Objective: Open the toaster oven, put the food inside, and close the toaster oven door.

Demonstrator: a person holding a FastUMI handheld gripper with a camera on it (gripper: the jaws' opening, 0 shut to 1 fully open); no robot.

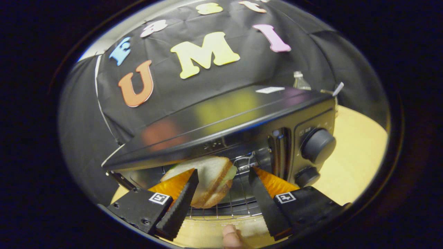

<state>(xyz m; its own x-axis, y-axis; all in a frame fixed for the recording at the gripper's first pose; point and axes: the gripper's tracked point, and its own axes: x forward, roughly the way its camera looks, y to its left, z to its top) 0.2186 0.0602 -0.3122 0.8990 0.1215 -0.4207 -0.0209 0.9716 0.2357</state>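
Observation:
A black toaster oven [242, 114] stands on the wooden table just ahead of my fingers, its chamber open toward me. A sandwich of white bread [211, 180] lies on the wire rack [238, 207] inside the opening, tilted. My gripper [223, 178] is open. Its fingers reach into the mouth of the oven. The sandwich sits between them, close against the left finger [180, 204], while the right finger [266, 204] stands apart from it. Two round knobs [317, 145] sit on the oven's front panel, right of the opening. The door itself is hidden below the fingers.
A person's fingertip [231, 237] shows below the rack, between my fingers. Light wooden table [356, 148] extends to the right of the oven. A clear plastic bottle [300, 81] stands behind the oven against the black cloth wall.

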